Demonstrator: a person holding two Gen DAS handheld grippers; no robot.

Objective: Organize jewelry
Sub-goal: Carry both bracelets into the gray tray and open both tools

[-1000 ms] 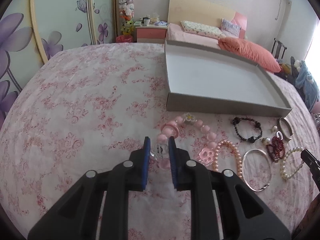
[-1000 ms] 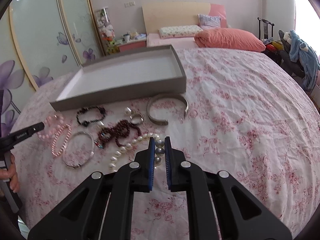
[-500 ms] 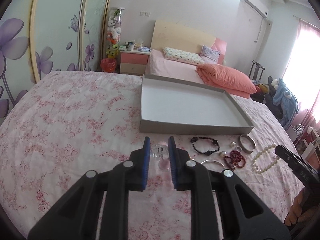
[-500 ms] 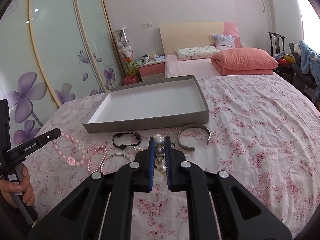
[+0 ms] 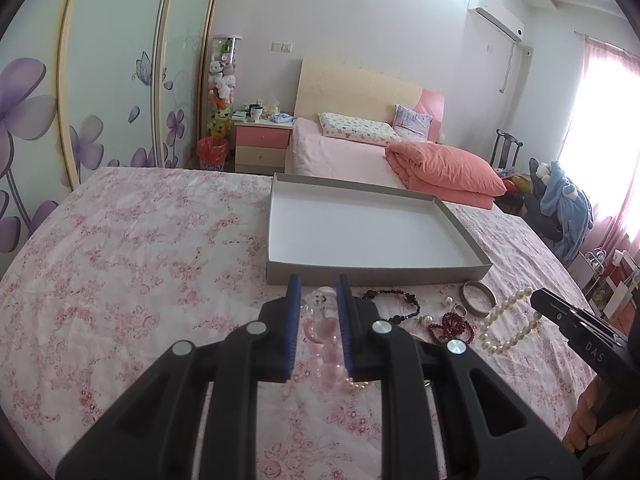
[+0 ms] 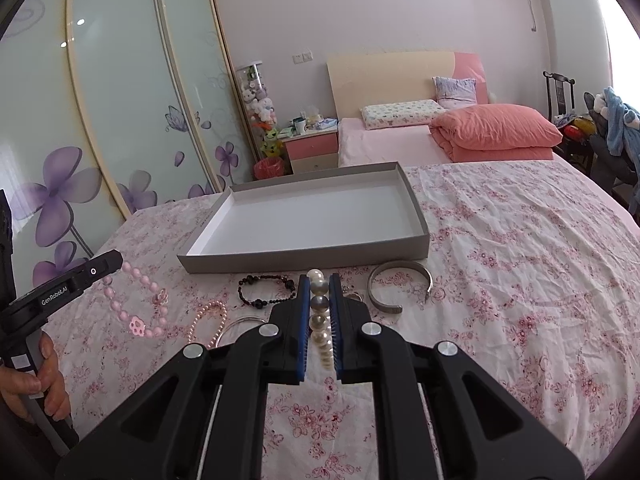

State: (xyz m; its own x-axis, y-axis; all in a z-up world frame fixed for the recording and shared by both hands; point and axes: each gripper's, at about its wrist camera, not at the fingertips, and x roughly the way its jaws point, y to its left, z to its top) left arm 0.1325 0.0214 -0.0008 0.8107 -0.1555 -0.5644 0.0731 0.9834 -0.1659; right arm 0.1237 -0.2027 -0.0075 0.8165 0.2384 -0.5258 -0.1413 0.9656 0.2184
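Note:
My left gripper (image 5: 318, 286) is shut on a pink bead bracelet (image 5: 324, 340) and holds it above the bed; in the right wrist view the bracelet (image 6: 138, 312) hangs from the left gripper (image 6: 116, 258). My right gripper (image 6: 319, 278) is shut on a white pearl necklace (image 6: 320, 320), which dangles in the left wrist view (image 5: 508, 320). An empty grey tray (image 5: 376, 274) (image 6: 304, 258) lies just beyond both grippers.
On the floral bedspread lie a black bead bracelet (image 6: 266, 290), a silver cuff (image 6: 400, 282), a small pink pearl bracelet (image 6: 208, 320), a thin silver bangle (image 6: 240, 326) and a dark red bead bracelet (image 5: 452, 326). A second bed with an orange quilt (image 5: 444, 170) stands behind.
Both grippers have lifted their jewelry off the bedspread and risen, tilting up toward the tray. The pink bracelet and the pearl necklace now hang in the air.

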